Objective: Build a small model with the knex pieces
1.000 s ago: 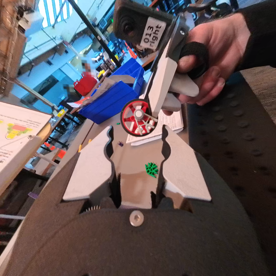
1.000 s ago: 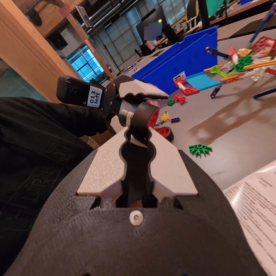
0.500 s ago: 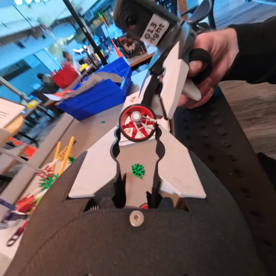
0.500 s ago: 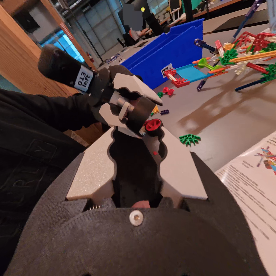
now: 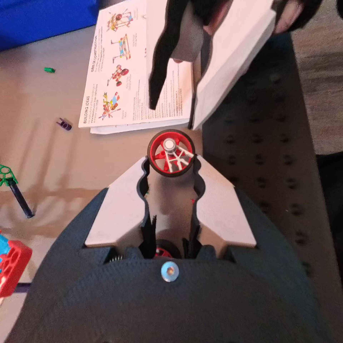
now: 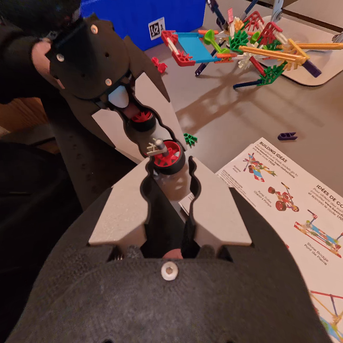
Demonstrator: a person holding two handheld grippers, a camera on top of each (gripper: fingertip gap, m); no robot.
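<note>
A red wheel with a black tyre (image 5: 168, 168), with a grey rod and a white connector at its hub, sits between my left gripper's fingertips. My left gripper (image 5: 171, 160) is shut on the tyre and holds it just above the tan table (image 5: 55, 157). In the right wrist view the same wheel (image 6: 169, 159) sits just past my right gripper's tips. My right gripper (image 6: 169, 161) is open and empty. In the left wrist view it (image 5: 172, 117) hangs over the instruction booklet (image 5: 130, 74). A second red wheel (image 6: 143, 120) lies on the table behind the left gripper's fingers.
A blue bin (image 6: 139, 18) stands at the back. A multi-coloured rod-and-connector model (image 6: 259, 48) stands to the right of it. A green connector (image 6: 190, 138), a purple clip (image 6: 286, 136) and a red piece (image 6: 159, 65) lie loose. A black dimpled mat (image 5: 259, 167) borders the table. Spacing between my two grippers at the tips: around 5 centimeters. The purple clip (image 6: 286, 136) is about equally far from each gripper, around 15 centimeters. My left wrist view (image 5: 64, 124) looks at it from another angle.
The wheel has passed from my right gripper to my left, which closed on the tyre. My right gripper opened and drew back. Both grippers tilted down towards the table.
</note>
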